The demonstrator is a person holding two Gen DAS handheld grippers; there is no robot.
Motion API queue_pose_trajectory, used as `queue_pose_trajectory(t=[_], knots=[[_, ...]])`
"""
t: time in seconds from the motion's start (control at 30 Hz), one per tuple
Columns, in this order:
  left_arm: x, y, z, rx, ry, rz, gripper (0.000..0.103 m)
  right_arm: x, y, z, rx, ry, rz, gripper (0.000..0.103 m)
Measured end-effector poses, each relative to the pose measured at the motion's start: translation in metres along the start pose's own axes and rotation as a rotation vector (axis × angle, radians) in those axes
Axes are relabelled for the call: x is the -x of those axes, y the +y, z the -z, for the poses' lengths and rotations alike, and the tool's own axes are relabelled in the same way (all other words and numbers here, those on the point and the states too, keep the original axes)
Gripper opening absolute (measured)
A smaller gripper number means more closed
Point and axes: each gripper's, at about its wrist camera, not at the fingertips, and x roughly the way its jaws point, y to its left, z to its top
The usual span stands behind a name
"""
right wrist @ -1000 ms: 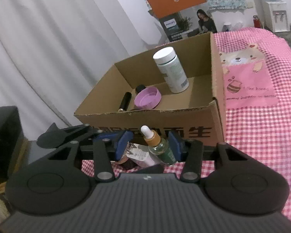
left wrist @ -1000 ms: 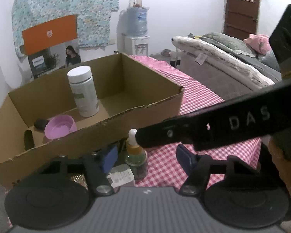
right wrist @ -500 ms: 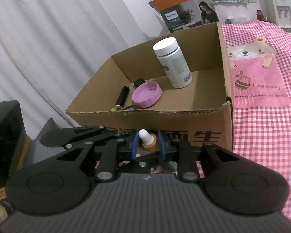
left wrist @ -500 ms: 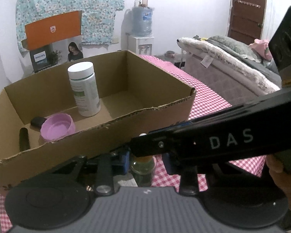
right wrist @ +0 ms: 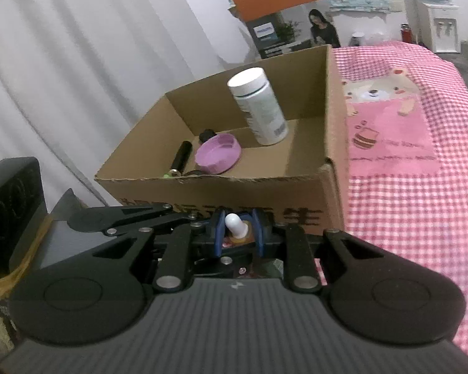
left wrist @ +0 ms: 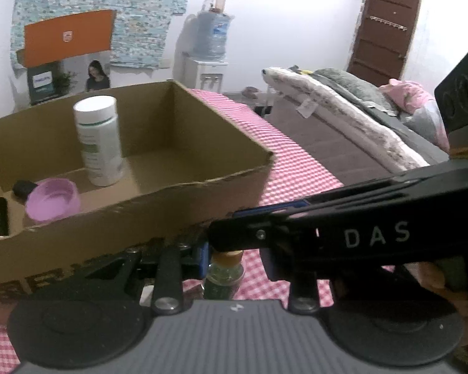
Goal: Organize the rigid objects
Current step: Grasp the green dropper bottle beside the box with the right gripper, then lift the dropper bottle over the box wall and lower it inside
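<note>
R gripper (right wrist: 236, 230) has blue pads clamped on neck of dropper bottle (right wrist: 236, 225), white bulb poking up betw. them; bottle sits just in front of near wall of cardboard box (right wrist: 221, 191), over pink-check cloth (right wrist: 415, 187). L gripper (left wrist: 234, 257) close around same bottle, green glass body (left wrist: 224, 275) betw. its pads, but R gripper's black arm crosses in front; can't tell if L jaws touch it. Inside box: white pill bottle (right wrist: 259, 106) upright toward far right, purple lid (right wrist: 217, 153) near left, black cylinder (right wrist: 180, 159) lying at its left.
</note>
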Motion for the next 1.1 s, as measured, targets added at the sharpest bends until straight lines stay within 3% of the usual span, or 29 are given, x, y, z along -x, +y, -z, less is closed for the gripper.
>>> queue_pose_trajectory(t=[0.23, 0.47, 0.7, 1.1], knots=[[-0.001, -0.016, 0.006, -0.035, -0.004, 0.066, 0.034, 0.023, -0.014, 0.013, -0.044, -0.007, 0.025, 0.018], [-0.007, -0.024, 0.014, -0.108, 0.017, 0.016, 0.045, 0.023, -0.016, 0.015, -0.053, -0.010, 0.026, 0.021], [-0.021, -0.029, 0.021, -0.143, 0.048, -0.017, 0.044, 0.021, -0.012, 0.016, -0.027, 0.004, 0.044, 0.024], [-0.034, -0.034, 0.028, -0.180, 0.040, -0.065, 0.034, 0.009, -0.012, 0.022, -0.002, 0.036, 0.047, 0.027]])
